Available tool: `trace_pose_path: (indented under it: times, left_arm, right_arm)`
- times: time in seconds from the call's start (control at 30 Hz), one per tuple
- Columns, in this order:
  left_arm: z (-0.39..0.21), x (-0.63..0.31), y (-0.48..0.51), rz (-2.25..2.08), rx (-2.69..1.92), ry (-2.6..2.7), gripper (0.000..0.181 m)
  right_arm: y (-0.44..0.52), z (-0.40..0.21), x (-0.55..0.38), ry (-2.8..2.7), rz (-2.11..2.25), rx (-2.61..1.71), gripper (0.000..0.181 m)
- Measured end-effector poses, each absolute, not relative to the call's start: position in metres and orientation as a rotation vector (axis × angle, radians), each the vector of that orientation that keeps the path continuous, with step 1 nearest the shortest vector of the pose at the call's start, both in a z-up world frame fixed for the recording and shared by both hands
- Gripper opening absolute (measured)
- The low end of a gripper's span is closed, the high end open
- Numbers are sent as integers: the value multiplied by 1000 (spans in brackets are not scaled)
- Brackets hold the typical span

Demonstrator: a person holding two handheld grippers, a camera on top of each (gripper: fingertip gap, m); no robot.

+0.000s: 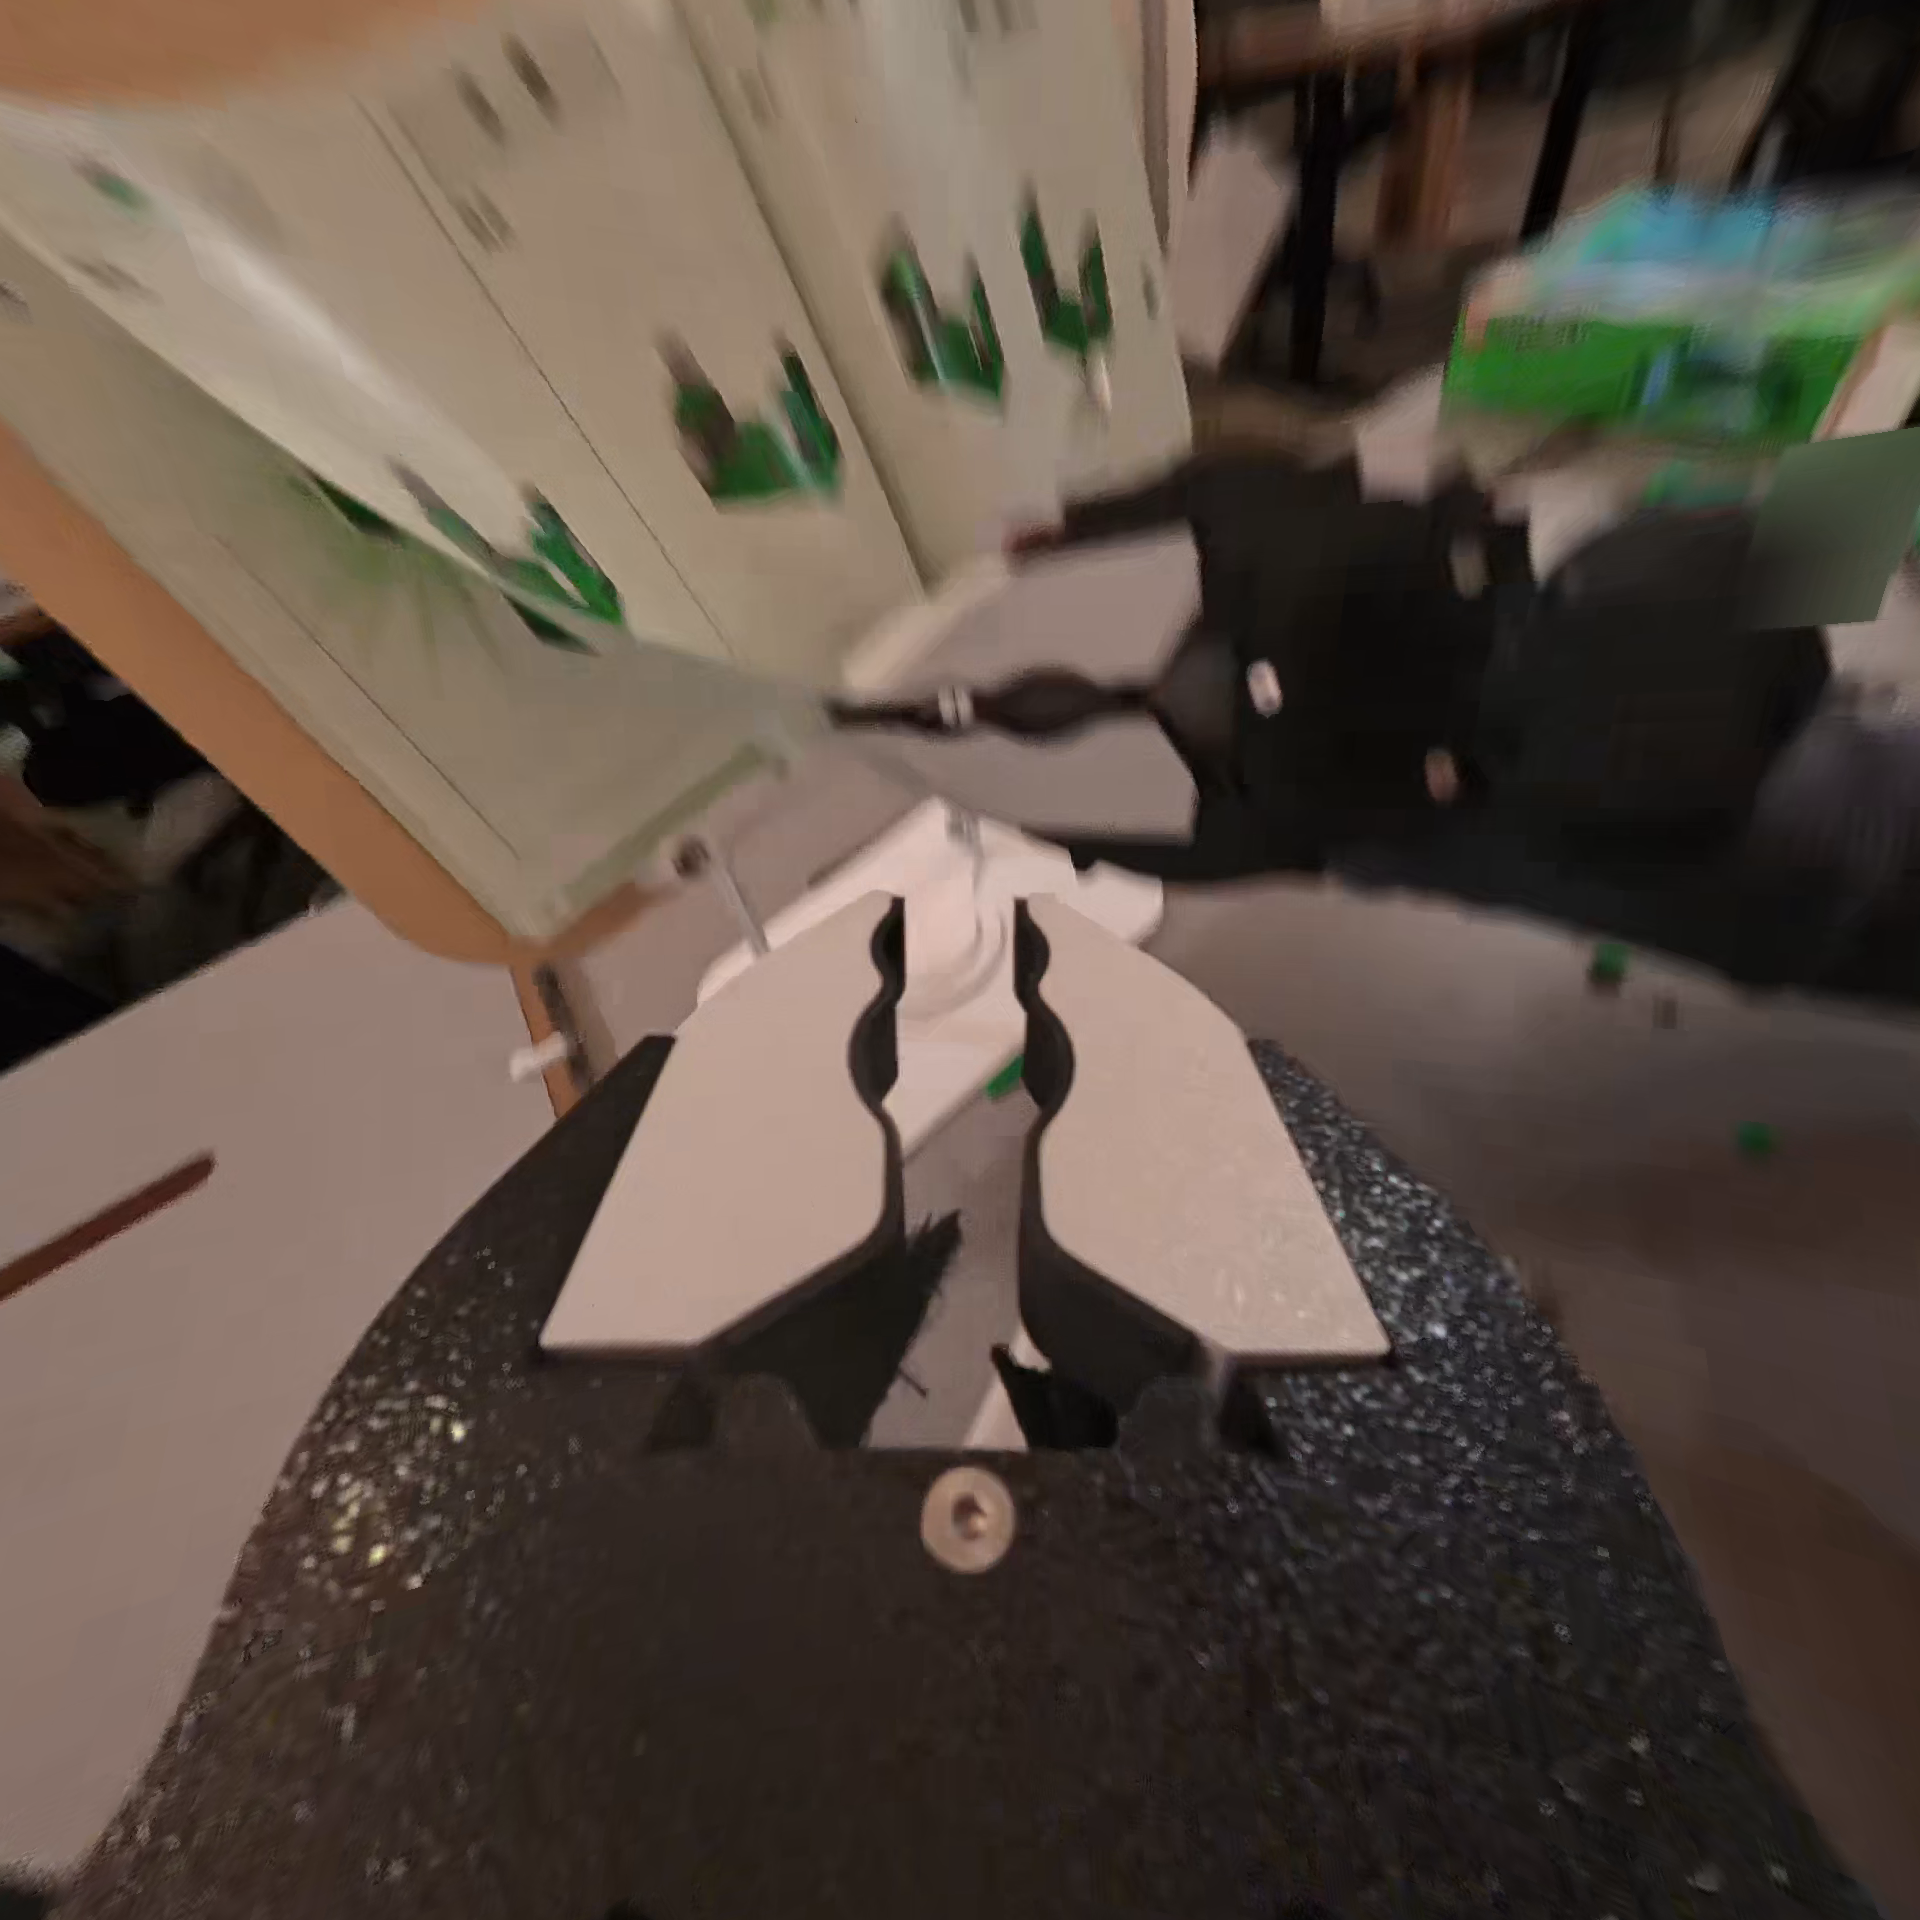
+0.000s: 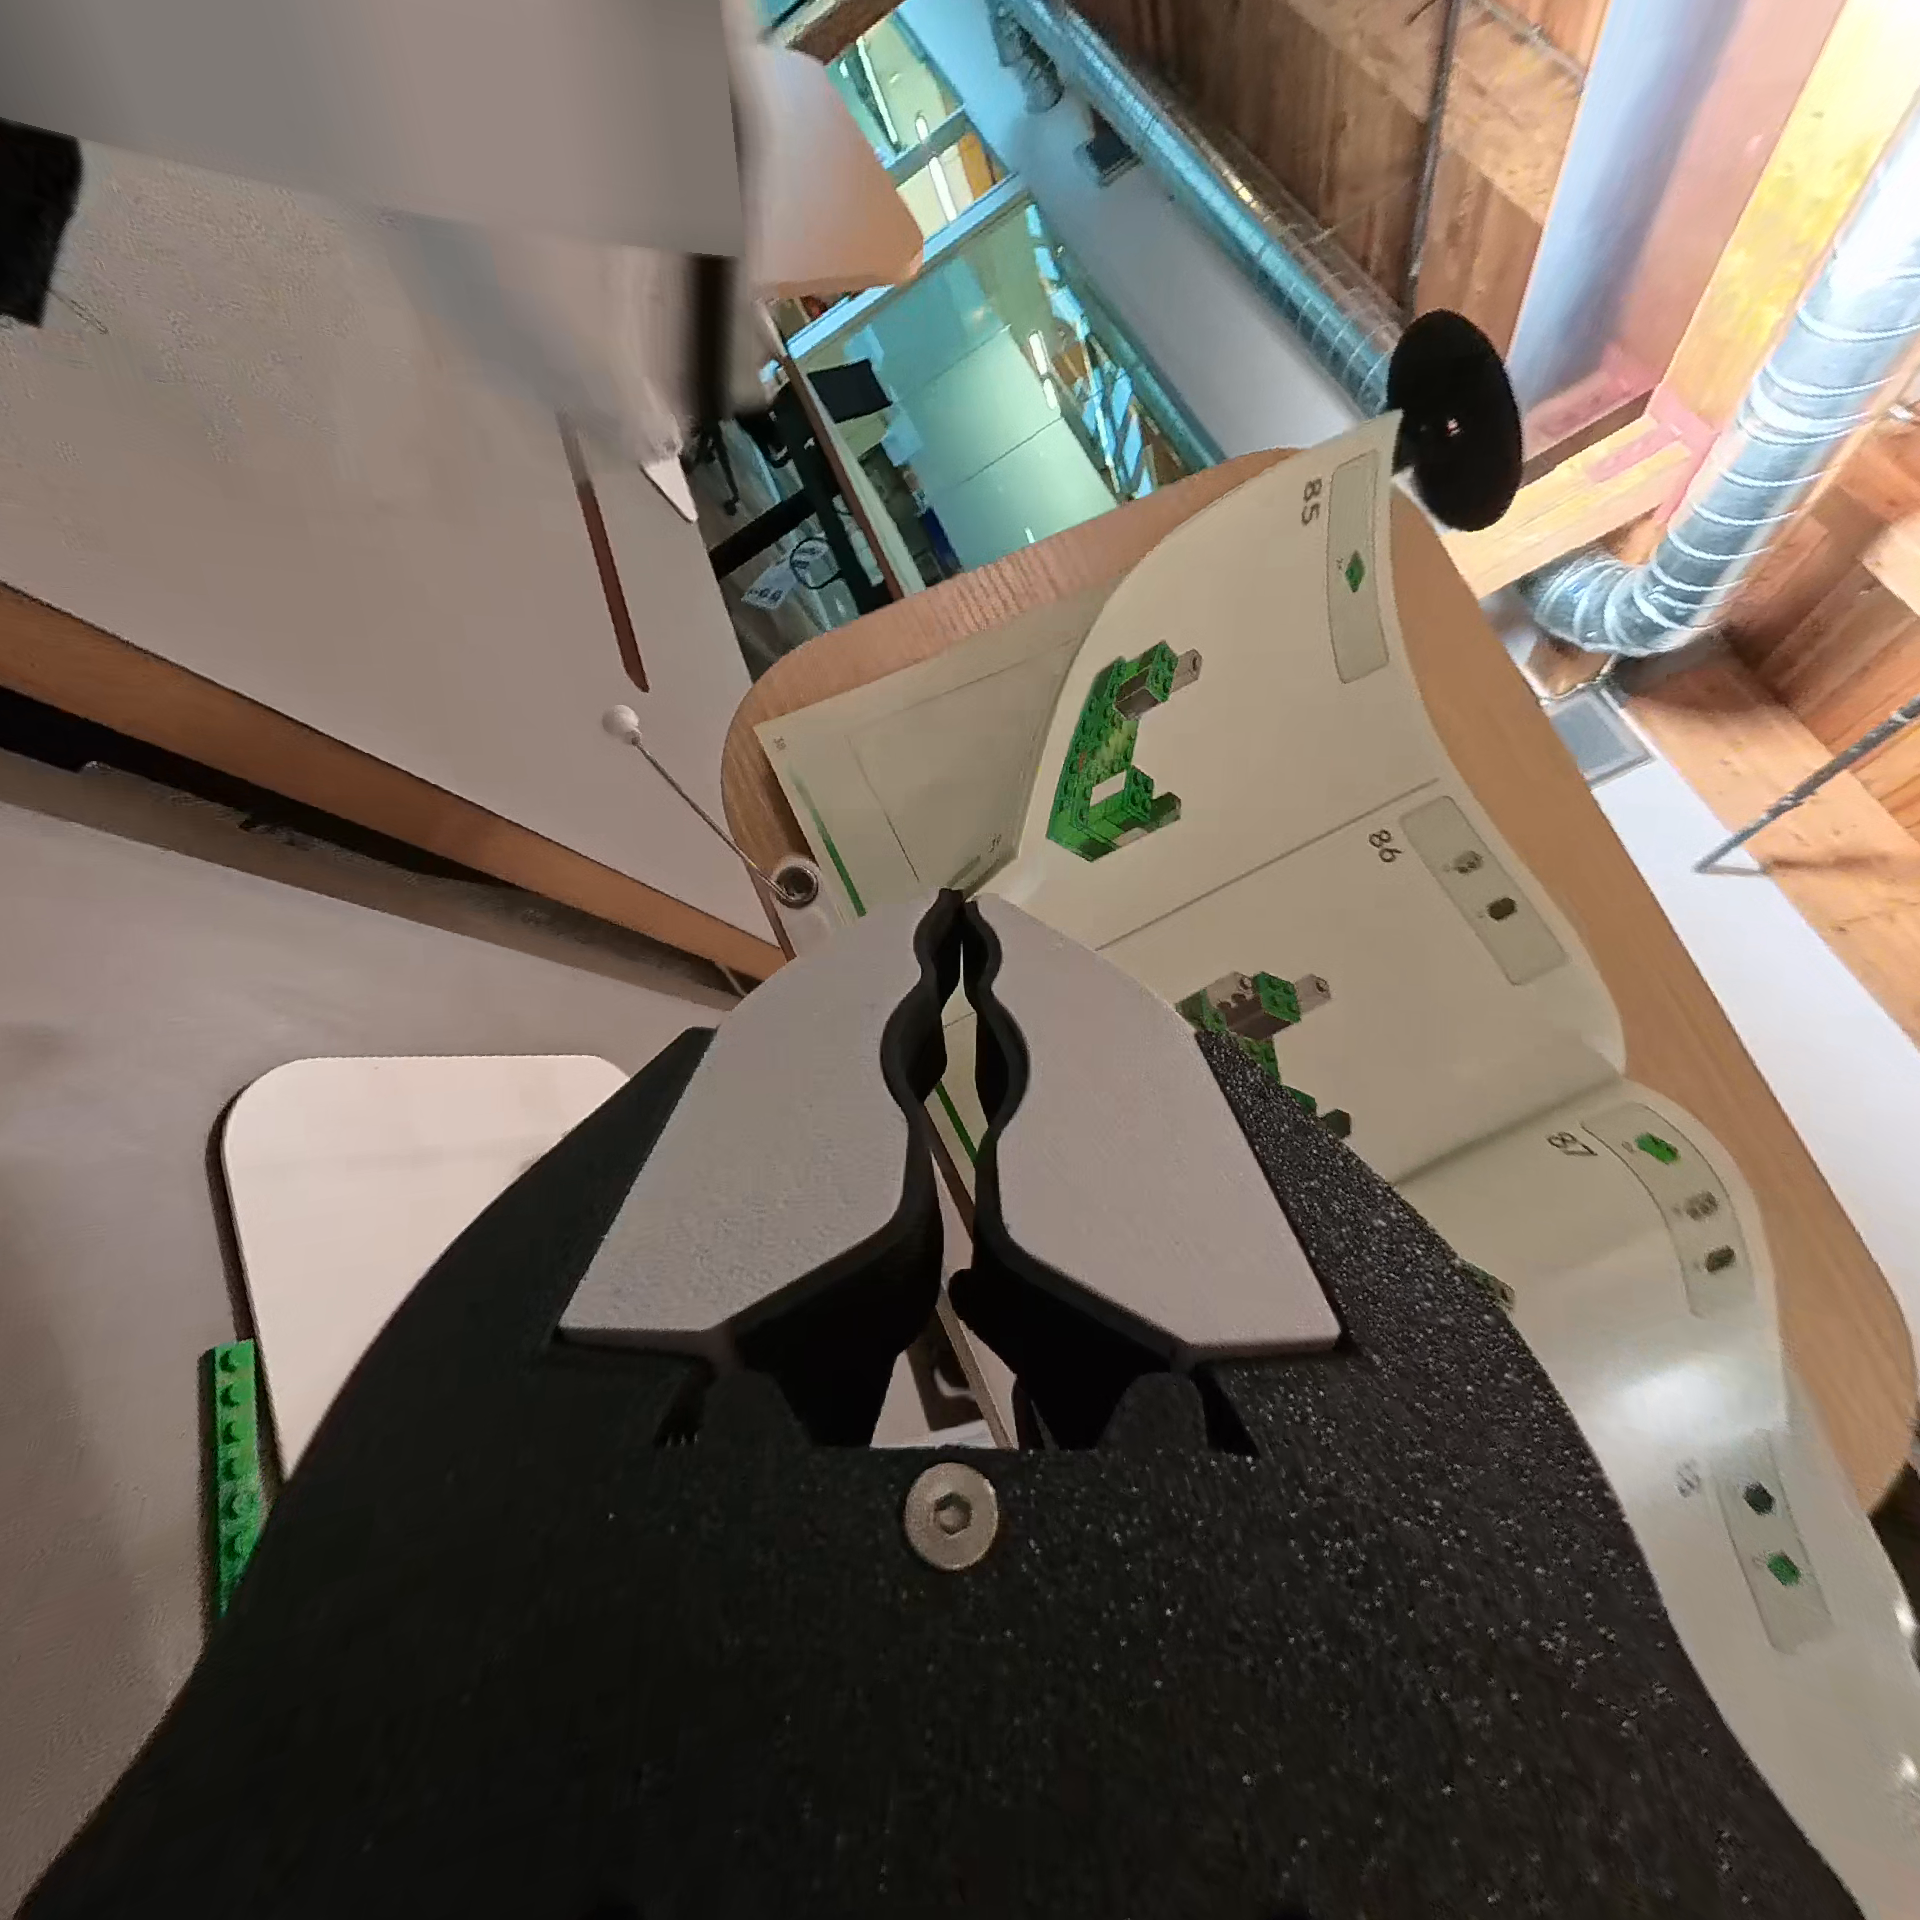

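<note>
An open building-instruction booklet [image 2: 1247, 810] with green brick pictures leans on a wooden board [image 2: 1579, 862]. My right gripper [image 2: 958, 902] is shut on the lower edge of a page, which curls up from the spread. In the blurred left wrist view that same gripper [image 1: 862, 717] pinches the booklet's [image 1: 582, 343] page corner from the right. My left gripper [image 1: 958, 925] is open and empty, just below that corner, pointing at the stand's white base [image 1: 1101, 894].
A long green studded plate [image 2: 234, 1455] lies beside a white rounded plate [image 2: 416, 1195] on the grey table. A metal pin [image 2: 717, 821] sticks out by the board's corner. A black disc [image 2: 1449, 421] sits at the board's top. Small green pieces [image 1: 1754, 1138] lie at the right. One gripper's finger ends stand about 9 cm off the other's.
</note>
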State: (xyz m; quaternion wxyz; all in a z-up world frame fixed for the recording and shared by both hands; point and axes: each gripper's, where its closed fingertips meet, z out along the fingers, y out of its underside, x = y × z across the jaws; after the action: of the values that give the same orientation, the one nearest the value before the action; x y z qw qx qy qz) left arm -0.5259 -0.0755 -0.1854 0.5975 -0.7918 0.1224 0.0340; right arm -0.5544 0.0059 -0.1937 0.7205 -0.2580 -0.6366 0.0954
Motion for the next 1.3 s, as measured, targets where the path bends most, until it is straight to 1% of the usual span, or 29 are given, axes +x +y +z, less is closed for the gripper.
trace_pose_path:
  times: [0.03, 0.17, 0.23, 0.33, 0.4, 0.43, 0.53, 0.67, 0.7, 0.77, 0.8, 0.87, 0.9, 1.1, 1.2, 1.3]
  left_arm:
    - [-173, -528, -68, 45, -1751, 236, 18]
    - [-152, -541, -43, -155, -1567, -25, 16]
    - [-143, -538, -35, -310, -1446, -82, 19]
    - [-145, -539, -27, -423, -1402, -140, 33]
    - [-156, -546, -20, -410, -1444, -181, 48]
    - [-157, -545, -19, -417, -1445, -176, 52]
    - [-145, -535, -19, -539, -1334, -131, 67]
    - [-138, -529, -20, -687, -1255, -115, 76]
    - [-138, -528, -21, -702, -1254, -104, 75]
    - [-134, -525, -25, -714, -1241, -76, 67]
    - [-132, -526, -27, -708, -1226, -73, 61]
    - [-128, -528, -32, -685, -1207, -57, 45]
    - [-129, -529, -33, -667, -1218, -55, 40]
    - [-142, -526, -32, -595, -1333, 1, 35]
    - [-148, -525, -28, -555, -1377, 5, 26]
    - [-154, -534, -22, -471, -1422, -66, 28]
  right_arm:
    - [6, -193, -551, -1391, 211, -561, 0]
    - [5, -191, -541, -1337, 221, -554, 0]
    - [5, -191, -537, -1323, 227, -557, 0]
    - [5, -190, -533, -1306, 240, -566, 0]
    - [5, -188, -530, -1295, 250, -568, 0]
    - [5, -187, -529, -1291, 256, -566, 0]
    - [-4, -187, -528, -1308, 287, -534, 0]
    - [-16, -191, -528, -1360, 332, -509, 0]
    - [-18, -192, -528, -1367, 356, -510, 0]
    - [-20, -190, -526, -1367, 395, -517, 0]
    - [-20, -189, -525, -1364, 413, -524, 0]
    - [-20, -185, -523, -1351, 448, -539, 0]
    - [-20, -183, -522, -1345, 466, -544, 0]
    - [-19, -178, -519, -1323, 536, -576, 0]
    - [-17, -178, -517, -1298, 559, -599, 0]
    - [-11, -176, -513, -1252, 587, -646, 0]
